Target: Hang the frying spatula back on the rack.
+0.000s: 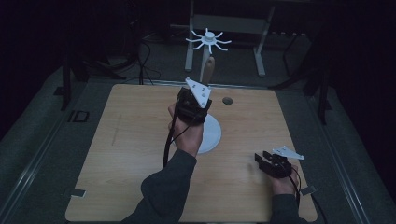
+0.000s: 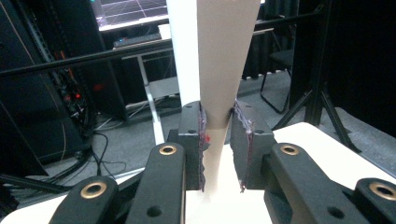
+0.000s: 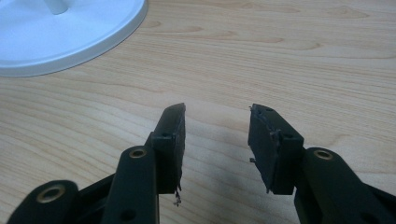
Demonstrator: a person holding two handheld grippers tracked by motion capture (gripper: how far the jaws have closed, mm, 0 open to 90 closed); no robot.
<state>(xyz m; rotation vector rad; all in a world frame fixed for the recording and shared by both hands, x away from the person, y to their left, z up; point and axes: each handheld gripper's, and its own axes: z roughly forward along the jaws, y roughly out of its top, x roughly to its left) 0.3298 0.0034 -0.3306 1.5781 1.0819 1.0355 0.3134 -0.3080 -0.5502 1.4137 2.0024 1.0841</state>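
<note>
Nearest the person, the right gripper [image 1: 273, 162] rests low over the near right part of the wooden table [image 1: 130, 154], its jaws spread apart with nothing but bare wood between them; seen along those jaws, the white round base [image 3: 70, 37] of the stand lies ahead and off to the left, well apart from it. Farther in, at the middle of the table, the left gripper [image 2: 218, 140] is raised above that base and has its jaws pressed against the pale upright post [image 2: 219, 60], one pad on each side of it. The post's long axis runs straight up, so the jaws pinch it across its width from the person's side. Beyond the hand, the post rises to a white head with spidery arms [image 1: 208, 39]. Judging by this, the left hand is the one placed to steady or lift the stand, while the right waits idle, too far off to help without crossing toward the base.
</note>
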